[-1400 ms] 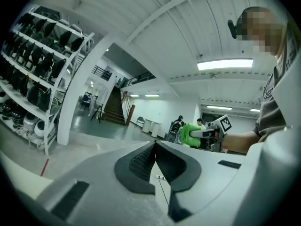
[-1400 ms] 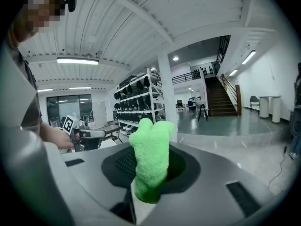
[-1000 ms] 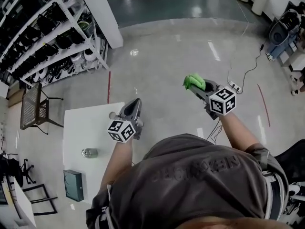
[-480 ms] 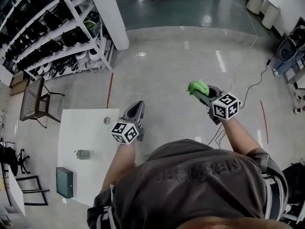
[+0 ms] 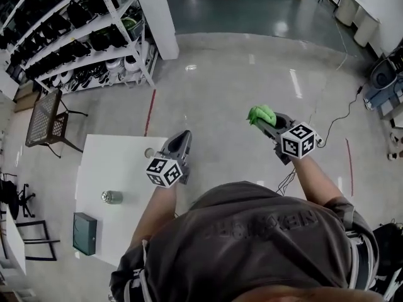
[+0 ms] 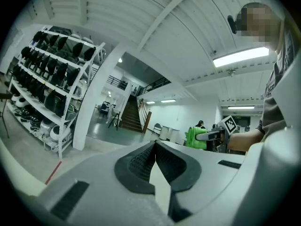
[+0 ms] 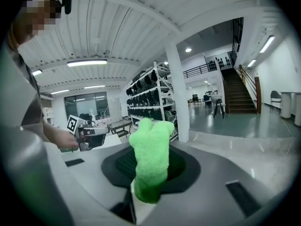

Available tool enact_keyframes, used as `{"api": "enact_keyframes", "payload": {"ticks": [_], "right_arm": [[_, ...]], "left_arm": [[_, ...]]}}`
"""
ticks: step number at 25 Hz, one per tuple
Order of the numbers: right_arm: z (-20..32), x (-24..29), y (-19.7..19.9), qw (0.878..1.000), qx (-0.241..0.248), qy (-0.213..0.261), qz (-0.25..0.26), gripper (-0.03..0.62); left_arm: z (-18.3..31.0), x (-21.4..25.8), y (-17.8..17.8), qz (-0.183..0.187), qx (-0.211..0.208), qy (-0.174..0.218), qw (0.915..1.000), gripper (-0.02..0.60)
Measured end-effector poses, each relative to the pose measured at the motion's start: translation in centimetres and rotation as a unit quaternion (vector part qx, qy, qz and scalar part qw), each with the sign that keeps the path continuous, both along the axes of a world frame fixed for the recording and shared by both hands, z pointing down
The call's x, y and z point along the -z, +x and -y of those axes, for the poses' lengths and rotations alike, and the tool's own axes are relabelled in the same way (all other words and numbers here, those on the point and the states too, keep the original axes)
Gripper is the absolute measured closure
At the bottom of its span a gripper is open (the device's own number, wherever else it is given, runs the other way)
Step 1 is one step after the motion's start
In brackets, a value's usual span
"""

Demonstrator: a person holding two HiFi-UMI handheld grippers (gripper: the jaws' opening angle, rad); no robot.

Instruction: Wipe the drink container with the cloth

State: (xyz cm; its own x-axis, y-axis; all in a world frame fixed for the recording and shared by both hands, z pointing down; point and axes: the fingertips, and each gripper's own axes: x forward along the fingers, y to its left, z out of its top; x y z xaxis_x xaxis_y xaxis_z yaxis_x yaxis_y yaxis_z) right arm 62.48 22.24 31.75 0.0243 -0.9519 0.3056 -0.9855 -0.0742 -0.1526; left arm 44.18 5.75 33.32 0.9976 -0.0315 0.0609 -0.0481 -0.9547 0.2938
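A small silver drink can [image 5: 111, 197] lies on the white table [image 5: 104, 168] at the lower left of the head view. My left gripper [image 5: 183, 135] is held level over the table's right edge, shut and empty, well to the right of the can. My right gripper [image 5: 259, 119] is out over the floor, shut on a bright green cloth [image 5: 261, 113]. In the right gripper view the cloth [image 7: 151, 158] stands up from between the jaws. The left gripper view shows the jaws [image 6: 154, 150] closed together with nothing between them, and the green cloth [image 6: 194, 137] off to the right.
A dark green box [image 5: 85, 233] sits at the table's near left corner, and a small round item [image 5: 149, 152] lies near its far edge. A brown chair [image 5: 45, 121] and tall storage shelves [image 5: 75, 39] stand to the left. A white pillar [image 5: 154, 14] rises beyond; cables [image 5: 337, 115] trail on the floor.
Both grippers have shifted slightly while the view moved; the table, can and box sit a little differently in the picture. The cloth stays in the right gripper, and the left stays shut.
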Motion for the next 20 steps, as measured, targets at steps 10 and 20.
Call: {"api": "enact_keyframes", "payload": {"ticks": [10, 20], "right_arm": [[12.6, 1.4, -7.0, 0.986, 0.168, -0.003, -0.014, 0.507], [28.6, -2.4, -26.3, 0.931, 0.365, -0.015, -0.014, 0.507]], "left_arm": [[3.7, -1.2, -10.3, 0.005, 0.131, 0.004, 0.9914, 0.503], [9.1, -7.3, -29.0, 0.044, 0.305, -0.014, 0.9513, 0.417]]}}
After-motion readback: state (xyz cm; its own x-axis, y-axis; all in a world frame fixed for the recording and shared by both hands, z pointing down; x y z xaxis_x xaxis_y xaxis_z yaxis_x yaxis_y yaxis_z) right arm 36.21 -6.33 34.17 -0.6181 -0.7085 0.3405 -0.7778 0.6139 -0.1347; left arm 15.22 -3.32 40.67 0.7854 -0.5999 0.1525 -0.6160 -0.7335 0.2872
